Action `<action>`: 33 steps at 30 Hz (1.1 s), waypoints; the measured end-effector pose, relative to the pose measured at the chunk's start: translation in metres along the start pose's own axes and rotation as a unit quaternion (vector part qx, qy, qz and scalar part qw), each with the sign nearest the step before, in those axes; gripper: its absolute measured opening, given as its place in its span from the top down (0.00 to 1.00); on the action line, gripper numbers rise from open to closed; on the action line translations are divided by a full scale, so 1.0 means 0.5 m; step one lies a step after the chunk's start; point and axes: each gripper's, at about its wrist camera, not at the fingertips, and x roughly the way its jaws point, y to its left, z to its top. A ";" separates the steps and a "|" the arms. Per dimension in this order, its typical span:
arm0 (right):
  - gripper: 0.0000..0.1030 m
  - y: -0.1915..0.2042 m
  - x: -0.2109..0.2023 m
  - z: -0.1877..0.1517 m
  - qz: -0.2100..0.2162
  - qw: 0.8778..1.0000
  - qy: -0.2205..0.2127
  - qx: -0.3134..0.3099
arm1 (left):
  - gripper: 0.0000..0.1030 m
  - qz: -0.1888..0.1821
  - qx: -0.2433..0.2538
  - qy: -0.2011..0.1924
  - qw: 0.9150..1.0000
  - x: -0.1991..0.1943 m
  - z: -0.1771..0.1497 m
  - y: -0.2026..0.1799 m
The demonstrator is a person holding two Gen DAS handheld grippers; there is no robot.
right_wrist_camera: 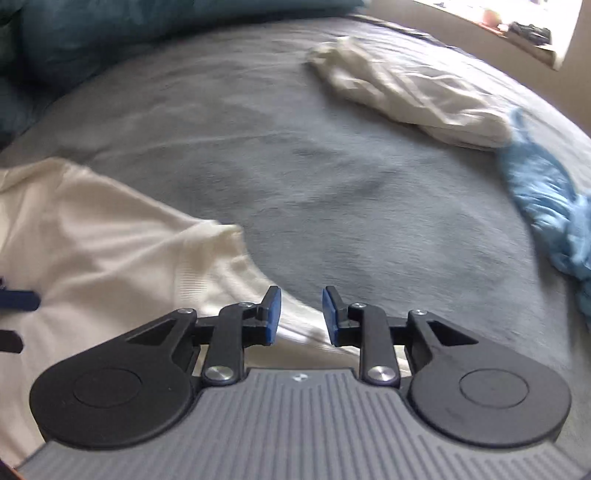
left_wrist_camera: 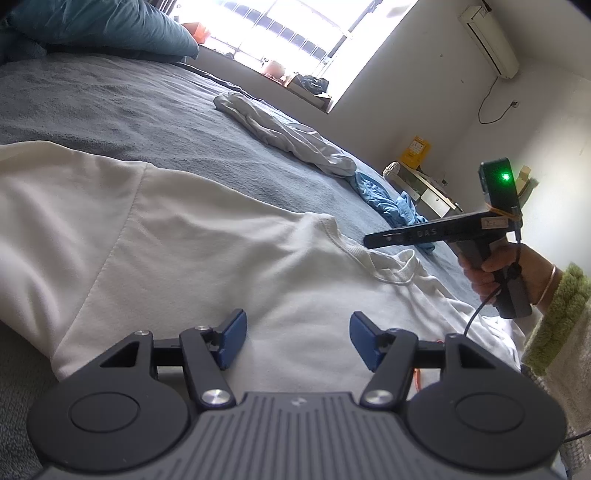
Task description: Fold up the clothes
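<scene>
Left gripper (left_wrist_camera: 297,339): jaws spread wide, nothing between the blue pads, poised over the body of the white shirt (left_wrist_camera: 177,236). Right gripper (right_wrist_camera: 301,317): jaws parted by a narrow gap, nothing pinched; the pads stand over the shirt's edge near the ribbed collar (right_wrist_camera: 221,258), and contact with the cloth cannot be confirmed because the view is motion-blurred. The white shirt lies spread on the grey bedspread (left_wrist_camera: 110,107), neckline toward the right gripper. In the left wrist view the right gripper appears side-on, held by a hand (left_wrist_camera: 491,273) with a bangle and a green fuzzy cuff (left_wrist_camera: 557,317). Farther up the bed lie a crumpled white garment (left_wrist_camera: 288,136) and, touching its near end, a bunched blue garment (left_wrist_camera: 388,203). A teal pillow (left_wrist_camera: 103,26) sits at the head of the bed.
</scene>
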 end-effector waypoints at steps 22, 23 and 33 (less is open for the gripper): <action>0.66 0.082 0.073 0.015 -0.210 0.972 -0.055 -0.087 | 0.38 -0.003 -0.003 0.000 1.000 0.000 -0.001 -0.001; 0.67 0.065 0.061 0.021 -0.203 0.976 -0.057 -0.061 | 0.38 -0.004 -0.004 0.000 1.000 -0.001 -0.001 0.001; 0.63 -0.005 0.007 -0.032 -0.136 0.990 0.030 -0.002 | 0.38 -0.002 -0.001 0.000 1.000 -0.002 0.000 0.000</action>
